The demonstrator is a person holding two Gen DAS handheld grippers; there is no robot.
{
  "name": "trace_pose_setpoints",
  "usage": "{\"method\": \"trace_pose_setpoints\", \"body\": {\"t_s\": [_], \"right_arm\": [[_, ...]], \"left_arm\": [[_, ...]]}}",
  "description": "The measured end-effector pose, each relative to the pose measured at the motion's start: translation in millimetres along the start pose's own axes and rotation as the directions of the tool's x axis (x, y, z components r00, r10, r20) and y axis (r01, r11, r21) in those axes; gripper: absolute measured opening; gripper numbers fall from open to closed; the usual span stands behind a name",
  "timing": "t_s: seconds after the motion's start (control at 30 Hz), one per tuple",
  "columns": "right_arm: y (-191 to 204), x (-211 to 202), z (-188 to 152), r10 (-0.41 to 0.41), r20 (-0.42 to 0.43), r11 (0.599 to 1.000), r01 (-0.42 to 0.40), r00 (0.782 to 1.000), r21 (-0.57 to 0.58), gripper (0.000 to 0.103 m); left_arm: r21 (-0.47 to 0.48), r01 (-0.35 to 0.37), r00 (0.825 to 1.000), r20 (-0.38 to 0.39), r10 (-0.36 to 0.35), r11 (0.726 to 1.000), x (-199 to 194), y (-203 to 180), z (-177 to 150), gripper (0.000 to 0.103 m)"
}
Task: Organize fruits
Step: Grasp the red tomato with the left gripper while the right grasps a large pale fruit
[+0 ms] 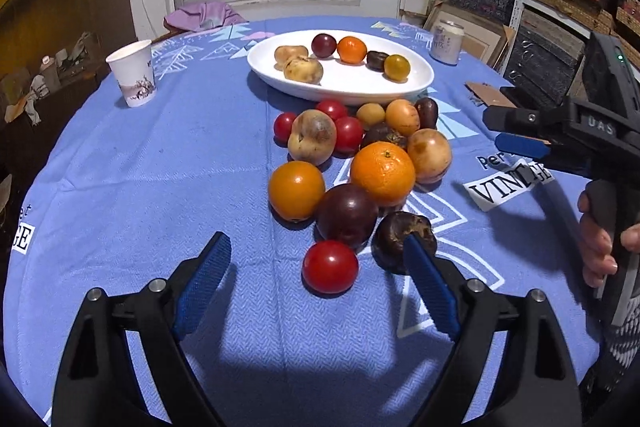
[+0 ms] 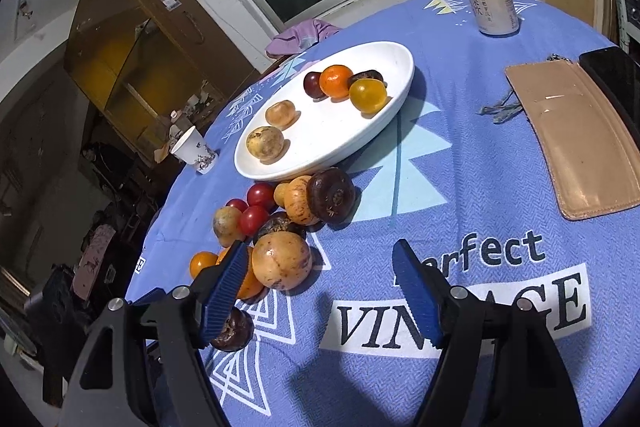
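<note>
White and oval, the plate (image 1: 340, 89) is the landmark on a blue tablecloth (image 1: 160, 167); it already holds six fruits. Just in front of the plate a loose pile of fruit waits, and at the pile's near edge, farthest from the plate, lies a red tomato (image 1: 330, 266). The left gripper (image 1: 316, 279) hangs with its jaws wide apart and empty, the tomato in the gap between them, its right pad beside a dark brown fruit (image 1: 400, 241). The right gripper (image 2: 320, 279), on the pile's right side, is also spread and empty, close to a tan fruit (image 2: 281, 259). The step in hand looks like picking the tomato. Done well, the left pads would centre on it, clear of the dark neighbour, and squeeze gently since it likely bruises.
</note>
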State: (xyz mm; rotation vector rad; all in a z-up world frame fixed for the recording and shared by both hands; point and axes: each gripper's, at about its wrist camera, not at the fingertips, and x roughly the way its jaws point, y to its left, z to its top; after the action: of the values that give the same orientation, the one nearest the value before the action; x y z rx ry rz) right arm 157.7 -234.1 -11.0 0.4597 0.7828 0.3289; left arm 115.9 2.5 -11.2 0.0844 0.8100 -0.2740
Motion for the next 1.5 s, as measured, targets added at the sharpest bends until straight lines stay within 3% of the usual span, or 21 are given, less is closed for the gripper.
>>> {"method": "trace_pose_setpoints", "body": {"t_s": [0.17, 0.33, 0.57, 0.63, 0.73, 0.93, 1.03, 1.27, 1.5], "right_arm": [[-4.3, 0.7, 0.2, 0.003, -0.006, 1.000, -0.003, 1.000, 0.024, 0.076], [-0.5, 0.9, -1.4, 0.002, -0.009, 1.000, -0.002, 1.000, 0.002, 0.076], [0.5, 4.4, -2.2, 0.000, -0.026, 1.000, 0.000, 1.000, -0.004, 0.076], [1.5, 5.1, -2.5, -0.003, -0.030, 1.000, 0.002, 1.000, -0.010, 0.076], [2.8, 5.3, -2.7, -0.003, -0.031, 1.000, 0.002, 1.000, -0.019, 0.076], [7.0, 9.5, -4.6, 0.013, -0.056, 0.999, -0.016, 0.998, -0.042, 0.075], [9.7, 17.0, -6.7, 0.056, -0.104, 0.997, -0.060, 0.993, -0.039, 0.075], [14.2, 33.5, -2.9, 0.136, -0.161, 0.991, -0.135, 0.977, 0.022, 0.075], [24.8, 53.9, -0.9, 0.097, -0.205, 0.995, -0.099, 0.974, 0.003, 0.069]], "left_arm": [[0.013, 0.014, 0.998, -0.055, -0.013, 1.000, 9.0, 0.6, -3.2, 0.086], [-0.012, 0.073, 0.994, -0.084, -0.074, 0.997, 14.2, 6.1, -4.0, 0.055], [-0.001, 0.089, 0.993, -0.084, -0.088, 0.996, 14.3, 2.5, -5.4, 0.053], [-0.001, 0.094, 0.992, -0.085, -0.094, 0.996, 14.4, 1.9, -6.0, 0.041], [-0.014, 0.103, 0.991, -0.079, -0.104, 0.995, 13.3, 3.6, -6.5, 0.031], [-0.041, 0.082, 0.997, -0.008, -0.082, 0.996, -1.6, 11.4, -9.2, 0.031], [-0.067, 0.056, 0.998, -0.004, -0.057, 0.996, -3.4, 19.6, -10.1, 0.031], [-0.092, 0.076, 0.997, -0.022, -0.079, 0.993, 0.0, 26.5, -9.9, 0.031], [-0.103, 0.079, 0.996, -0.031, -0.082, 0.992, 2.8, 27.3, -10.3, 0.031]]}}
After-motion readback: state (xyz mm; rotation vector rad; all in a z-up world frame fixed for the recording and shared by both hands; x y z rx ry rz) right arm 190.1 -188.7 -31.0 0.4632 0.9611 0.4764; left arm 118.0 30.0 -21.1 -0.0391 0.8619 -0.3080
